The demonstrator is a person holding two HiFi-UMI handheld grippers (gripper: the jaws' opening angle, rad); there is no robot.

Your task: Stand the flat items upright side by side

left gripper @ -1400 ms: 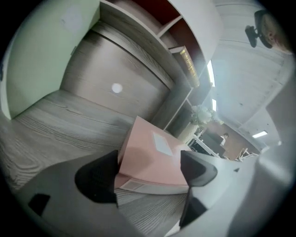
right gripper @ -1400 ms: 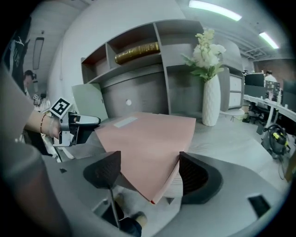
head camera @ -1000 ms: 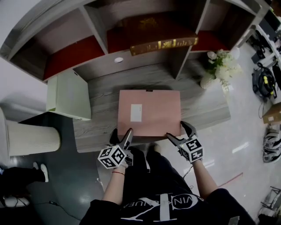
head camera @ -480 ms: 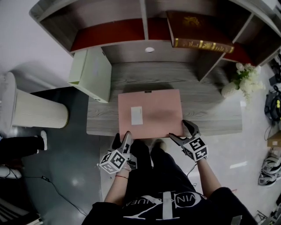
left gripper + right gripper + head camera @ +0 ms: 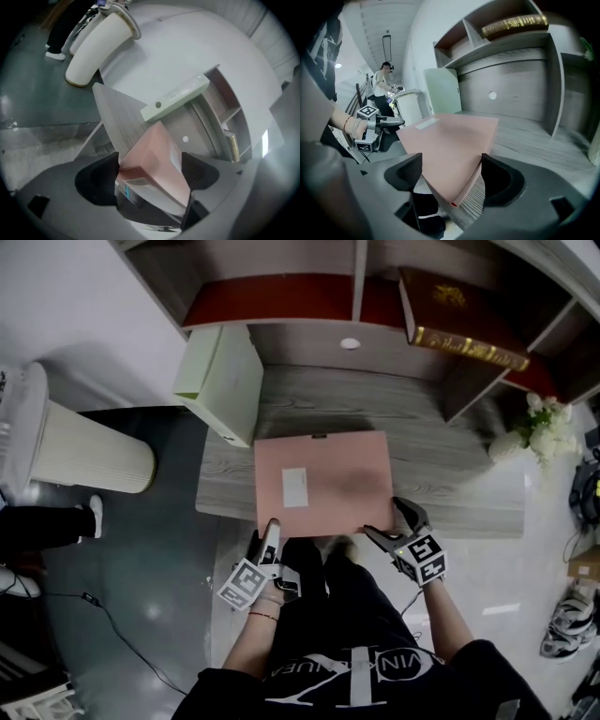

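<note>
A flat pink box (image 5: 323, 482) with a white label lies on the grey wooden desk (image 5: 441, 474), and its near edge hangs over the desk's front. My left gripper (image 5: 270, 532) is at the box's near left corner, rolled onto its side. Its jaws have just been opening, and the pink box's (image 5: 157, 150) corner sits between them, my left gripper (image 5: 150, 171) open. My right gripper (image 5: 389, 524) straddles the near right corner, open, its jaws level at either side of the pink box (image 5: 450, 140). A pale green box (image 5: 223, 381) stands upright at the desk's left end.
A gold-edged book (image 5: 464, 329) lies flat in a shelf compartment above the desk. White flowers (image 5: 544, 427) stand at the desk's right end. A white cylindrical bin (image 5: 89, 460) is on the floor to the left. A person's shoe (image 5: 92, 517) shows at the left edge.
My left gripper has rolled and shifted a little along the box's near left corner. The right gripper keeps its place at the near right corner. The pink box has not moved on the desk.
</note>
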